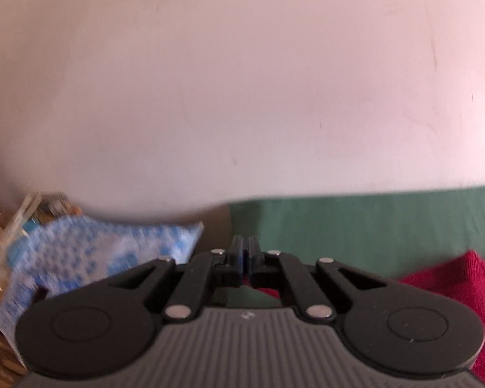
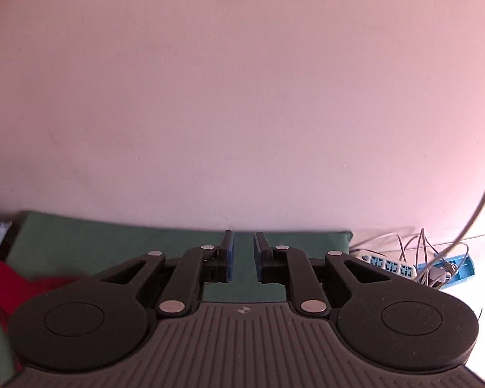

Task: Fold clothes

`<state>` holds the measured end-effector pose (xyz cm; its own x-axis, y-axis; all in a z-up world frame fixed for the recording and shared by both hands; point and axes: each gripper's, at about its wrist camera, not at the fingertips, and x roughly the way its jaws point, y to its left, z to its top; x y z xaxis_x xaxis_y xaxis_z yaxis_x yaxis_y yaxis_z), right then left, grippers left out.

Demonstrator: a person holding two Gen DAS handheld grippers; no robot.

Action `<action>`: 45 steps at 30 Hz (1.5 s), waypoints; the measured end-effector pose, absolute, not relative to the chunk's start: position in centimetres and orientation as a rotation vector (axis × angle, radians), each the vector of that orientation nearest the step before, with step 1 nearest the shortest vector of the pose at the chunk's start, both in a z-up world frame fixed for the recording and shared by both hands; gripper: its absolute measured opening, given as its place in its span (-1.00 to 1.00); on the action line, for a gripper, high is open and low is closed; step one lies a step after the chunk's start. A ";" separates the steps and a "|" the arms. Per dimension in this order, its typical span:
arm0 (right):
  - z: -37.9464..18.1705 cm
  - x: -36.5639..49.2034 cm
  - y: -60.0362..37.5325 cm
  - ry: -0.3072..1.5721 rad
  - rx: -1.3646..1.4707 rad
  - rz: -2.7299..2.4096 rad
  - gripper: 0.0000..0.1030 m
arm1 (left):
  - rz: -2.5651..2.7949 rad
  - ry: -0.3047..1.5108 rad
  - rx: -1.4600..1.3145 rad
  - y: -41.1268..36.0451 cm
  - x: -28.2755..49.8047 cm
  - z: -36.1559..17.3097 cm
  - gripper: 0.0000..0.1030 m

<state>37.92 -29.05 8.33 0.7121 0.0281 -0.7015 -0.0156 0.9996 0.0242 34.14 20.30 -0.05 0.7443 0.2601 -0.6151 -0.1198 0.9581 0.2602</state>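
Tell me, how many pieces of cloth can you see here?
3. A green cloth spread flat along the wall, a red cloth on it nearer the cameras, and a blue-patterned cloth off its left end. More may lie hidden below the grippers.

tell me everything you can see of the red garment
The red garment is a deep red, soft knit-looking cloth, crumpled rather than folded. It lies on the green cloth. In the left wrist view it fills the lower right and passes under the gripper; the right wrist view shows it bunched at the lower left. No pads visibly grip it.
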 end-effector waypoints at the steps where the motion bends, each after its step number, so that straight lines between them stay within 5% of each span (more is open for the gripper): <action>1: 7.6 37.9 -28.7 0.781 0.037 0.043 -0.73 | 0.216 0.693 0.214 20.0 34.1 0.2 -1.00; 10: -9.4 38.5 -24.8 0.937 0.222 0.157 -0.82 | 0.301 0.693 0.193 20.0 30.6 -5.2 -1.00; 14: -13.9 40.2 -24.2 0.977 0.231 0.149 -0.82 | 0.327 0.732 0.210 21.1 30.2 -7.4 -1.00; 15: -14.4 40.6 -24.2 0.968 0.217 0.145 -1.00 | 0.335 0.747 0.211 21.4 30.3 -7.8 -1.00; 19: -14.1 40.6 -24.2 0.933 0.221 0.150 -0.96 | 0.325 0.783 0.180 22.6 30.7 -8.8 -1.00; 23: -12.2 37.2 -23.9 0.857 0.166 0.210 -0.90 | 0.294 0.809 0.134 23.8 31.3 -9.3 -0.51; 30: -12.8 30.8 -22.9 0.867 0.115 0.248 -0.81 | 0.226 0.969 0.004 27.5 34.7 -12.5 -0.36; 32: -13.2 29.3 -21.7 0.862 0.064 0.262 -0.81 | 0.225 0.983 0.001 27.7 35.4 -13.1 0.11; 35: -13.9 28.2 -19.9 0.848 -0.042 0.257 -0.81 | 0.230 0.977 -0.007 27.7 35.9 -13.5 0.43; 37: -14.2 27.7 -19.1 0.834 -0.095 0.244 -0.80 | 0.227 0.972 -0.004 27.4 36.2 -13.7 0.38; 43: -14.7 28.0 -19.3 0.831 -0.053 0.227 -0.77 | 0.149 0.964 -0.028 26.2 36.7 -13.2 -1.00; 45: -14.7 27.8 -19.2 0.825 -0.059 0.226 -0.77 | 0.137 0.947 -0.068 26.3 36.7 -12.6 -1.00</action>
<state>27.81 -19.20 -14.67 0.6557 0.1763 -0.7342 -0.2222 0.9744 0.0355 36.68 26.34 -12.59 0.5762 0.0872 -0.8127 -0.1466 0.9892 0.0022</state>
